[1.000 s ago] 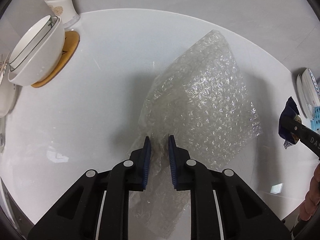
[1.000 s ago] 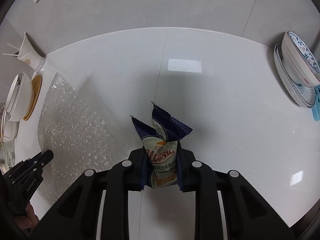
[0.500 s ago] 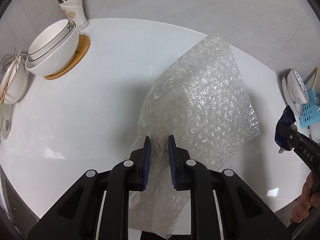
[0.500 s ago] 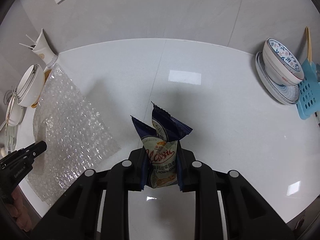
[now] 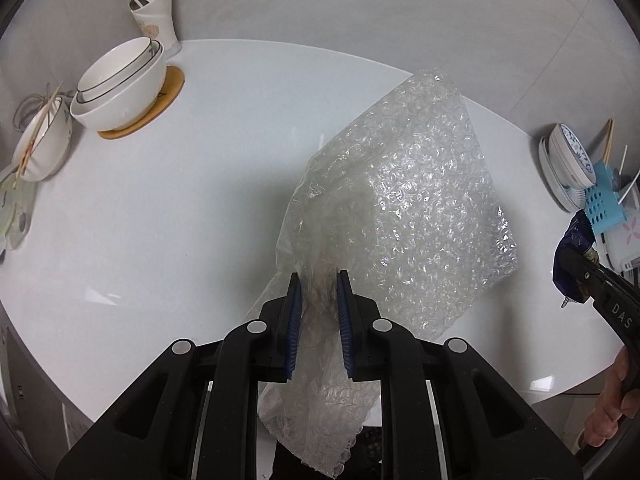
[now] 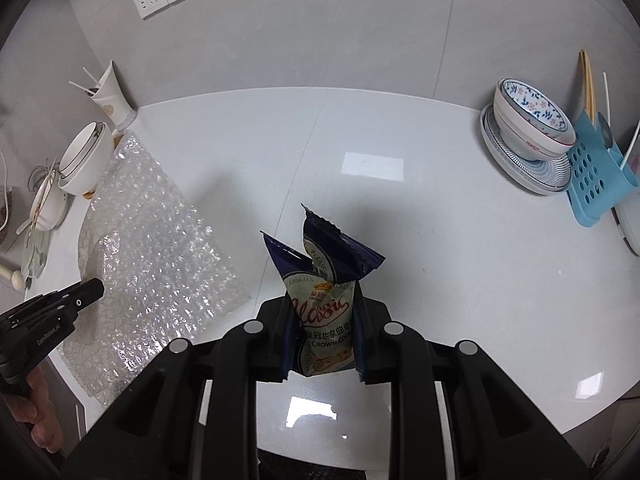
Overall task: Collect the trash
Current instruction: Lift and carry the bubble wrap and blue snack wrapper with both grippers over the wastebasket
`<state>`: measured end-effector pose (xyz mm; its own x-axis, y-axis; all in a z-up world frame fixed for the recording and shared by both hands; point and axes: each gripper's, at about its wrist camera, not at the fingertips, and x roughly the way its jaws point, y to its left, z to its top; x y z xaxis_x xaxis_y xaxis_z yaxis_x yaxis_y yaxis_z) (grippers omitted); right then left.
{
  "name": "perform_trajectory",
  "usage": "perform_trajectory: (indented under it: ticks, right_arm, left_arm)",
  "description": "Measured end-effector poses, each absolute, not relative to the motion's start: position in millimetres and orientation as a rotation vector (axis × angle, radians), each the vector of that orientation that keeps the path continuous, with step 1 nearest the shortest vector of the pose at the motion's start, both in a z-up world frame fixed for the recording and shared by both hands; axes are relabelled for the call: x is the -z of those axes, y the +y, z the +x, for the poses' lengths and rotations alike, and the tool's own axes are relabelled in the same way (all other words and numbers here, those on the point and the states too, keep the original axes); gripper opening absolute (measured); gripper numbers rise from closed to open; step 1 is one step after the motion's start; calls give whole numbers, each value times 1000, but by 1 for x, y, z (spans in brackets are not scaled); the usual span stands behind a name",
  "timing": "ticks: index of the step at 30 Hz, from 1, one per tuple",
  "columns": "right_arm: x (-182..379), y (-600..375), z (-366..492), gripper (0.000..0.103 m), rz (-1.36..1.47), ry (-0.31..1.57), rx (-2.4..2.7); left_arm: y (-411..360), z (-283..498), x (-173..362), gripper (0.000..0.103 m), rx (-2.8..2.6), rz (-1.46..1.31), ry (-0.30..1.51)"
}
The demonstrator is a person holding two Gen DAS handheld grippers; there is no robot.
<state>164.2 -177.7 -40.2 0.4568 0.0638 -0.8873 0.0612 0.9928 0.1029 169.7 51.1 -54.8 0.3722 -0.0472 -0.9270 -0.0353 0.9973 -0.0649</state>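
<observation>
On the left, the left gripper (image 5: 318,304) pinches a gathered fold near the edge of a sheet of bubble wrap (image 5: 416,216). The rest of the sheet hangs and billows forward over the white table (image 5: 160,216), its far part seemingly resting there. The wrap looks very light, soft and springy; a pinch on a bunched fold should hold better than one on a single slick layer, which could slide out. To the right, the right gripper (image 6: 324,320) is closed on the lower half of an empty cookie wrapper (image 6: 324,280), held clear above the table. That crinkly foil is weightless, smooth and easily crushed, so a mid-body grip suits it.
</observation>
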Motion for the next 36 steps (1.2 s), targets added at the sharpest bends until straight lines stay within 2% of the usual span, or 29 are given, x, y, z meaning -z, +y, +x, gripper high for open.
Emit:
perform_trajectory:
  ticks: [18, 36]
  right_arm:
    - [23, -182, 95, 21, 68, 1050, -76]
    - [35, -175, 26, 21, -4, 1044, -161]
  left_arm:
    - [65, 155, 63, 16, -8, -97, 1164]
    - [71, 104, 89, 16, -38, -120, 1170]
